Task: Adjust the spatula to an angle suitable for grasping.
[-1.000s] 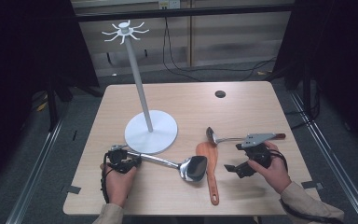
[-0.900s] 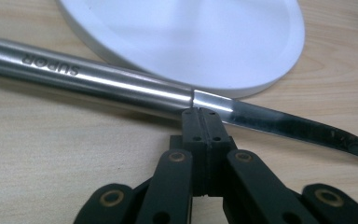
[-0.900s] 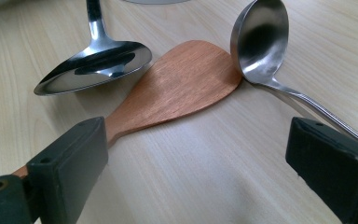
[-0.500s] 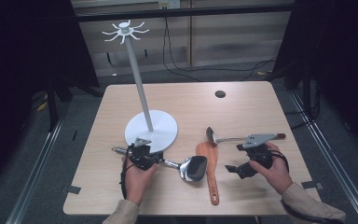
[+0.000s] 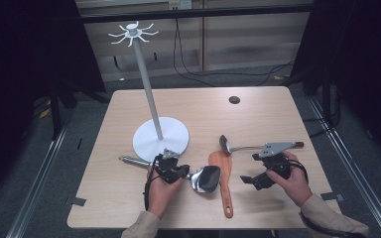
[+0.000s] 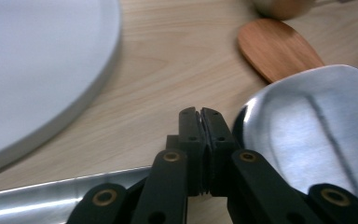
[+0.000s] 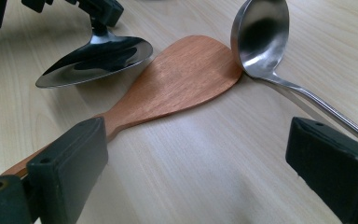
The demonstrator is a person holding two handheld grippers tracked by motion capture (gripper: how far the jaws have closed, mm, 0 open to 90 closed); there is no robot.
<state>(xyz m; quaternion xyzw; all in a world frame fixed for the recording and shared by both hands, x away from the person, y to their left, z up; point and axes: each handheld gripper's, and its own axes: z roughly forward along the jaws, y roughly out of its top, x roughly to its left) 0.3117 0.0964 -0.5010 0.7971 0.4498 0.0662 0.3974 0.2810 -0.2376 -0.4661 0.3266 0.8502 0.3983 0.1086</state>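
High view: left tongs are clamped on the steel spoon's handle, near the white stand base, likely to lift it for hanging. Right tongs wait apart, empty, over the counter.

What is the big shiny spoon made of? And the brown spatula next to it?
The big serving spoon looks like polished metal, probably steel: its bowl is silvery and mirrors the things around it. The spatula looks like wood with a smooth reddish-brown finish: fine grain lines run along its blade, and it does not shine like the spoon.
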